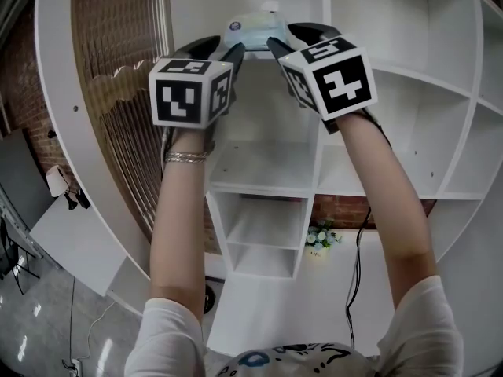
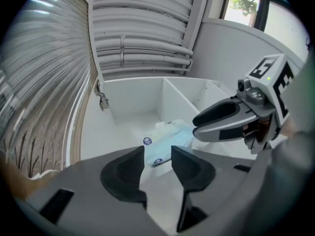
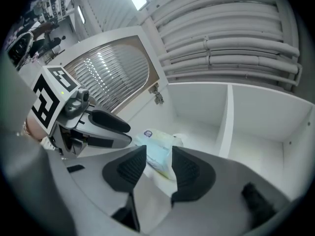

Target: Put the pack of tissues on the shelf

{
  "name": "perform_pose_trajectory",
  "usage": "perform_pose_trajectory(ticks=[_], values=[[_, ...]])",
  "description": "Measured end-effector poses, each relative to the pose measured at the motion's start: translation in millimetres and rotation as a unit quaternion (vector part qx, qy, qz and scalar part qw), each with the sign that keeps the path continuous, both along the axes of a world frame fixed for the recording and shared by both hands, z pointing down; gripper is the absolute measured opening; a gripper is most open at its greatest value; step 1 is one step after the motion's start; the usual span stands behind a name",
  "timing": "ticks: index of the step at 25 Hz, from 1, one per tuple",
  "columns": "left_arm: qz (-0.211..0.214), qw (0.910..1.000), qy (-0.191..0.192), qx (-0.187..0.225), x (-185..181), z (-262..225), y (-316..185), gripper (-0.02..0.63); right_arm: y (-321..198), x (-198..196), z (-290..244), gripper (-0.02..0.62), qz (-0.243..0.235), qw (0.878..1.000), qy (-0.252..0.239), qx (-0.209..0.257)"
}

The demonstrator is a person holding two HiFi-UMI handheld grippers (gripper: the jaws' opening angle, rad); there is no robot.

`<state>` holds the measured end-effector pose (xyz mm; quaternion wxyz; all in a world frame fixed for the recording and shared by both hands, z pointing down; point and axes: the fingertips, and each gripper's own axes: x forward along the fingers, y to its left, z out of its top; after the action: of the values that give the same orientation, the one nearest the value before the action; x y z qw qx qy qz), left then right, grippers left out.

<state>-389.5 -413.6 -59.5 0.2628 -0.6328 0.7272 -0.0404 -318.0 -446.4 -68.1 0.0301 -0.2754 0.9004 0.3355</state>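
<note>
Release step: pack of tissues (image 1: 253,30) lies on the shelf (image 2: 123,124), top compartment, toward its front edge
Left gripper (image 2: 157,155) and right gripper (image 3: 158,154) flank it, fingers spread, gripping nothing; next, likely: draw both straight back without snagging the wrapper

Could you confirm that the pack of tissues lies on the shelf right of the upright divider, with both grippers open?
Not quite: the pack of tissues lies left of the upright divider, as the right gripper view shows. It does lie on the shelf, and the left gripper and right gripper are both open.
</note>
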Motion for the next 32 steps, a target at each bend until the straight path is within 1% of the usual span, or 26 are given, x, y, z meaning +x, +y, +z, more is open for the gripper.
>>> perform_pose_trajectory(ticks=[3,8,12,20,22,26,29,32], values=[[0.005,1.0000,-0.002,0.003,6.2,3.7,5.0,0.161,8.3,3.3,6.1,0.161,-0.013,1.000,-0.001,0.003],[0.007,0.9999,-0.013,0.002,18.3,17.0,12.8,0.143,17.5,7.0,21.5,0.157,-0.042,0.999,0.003,-0.007],[0.017,0.9997,-0.017,-0.003,30.0,35.6,17.7,0.110,24.9,14.0,32.7,0.109,-0.054,0.999,-0.001,-0.007],[0.031,0.9993,-0.020,-0.002,43.2,63.5,32.6,0.061,43.8,19.0,65.8,0.074,-0.087,0.996,0.003,-0.016],[0.034,0.9992,-0.020,-0.003,46.8,73.1,36.5,0.055,46.7,20.9,75.9,0.068,-0.093,0.996,0.005,-0.020],[0.021,0.9996,-0.017,-0.011,44.9,103.3,43.0,0.048,53.5,23.1,99.5,0.063,-0.102,0.994,0.016,-0.025],[0.027,0.9995,-0.005,-0.017,45.3,122.6,46.7,0.043,58.6,23.0,112.7,0.060,-0.110,0.993,0.023,-0.031],[0.035,0.9991,-0.007,-0.023,52.0,134.4,51.3,0.040,65.0,25.3,123.0,0.057,-0.115,0.992,0.029,-0.031]])
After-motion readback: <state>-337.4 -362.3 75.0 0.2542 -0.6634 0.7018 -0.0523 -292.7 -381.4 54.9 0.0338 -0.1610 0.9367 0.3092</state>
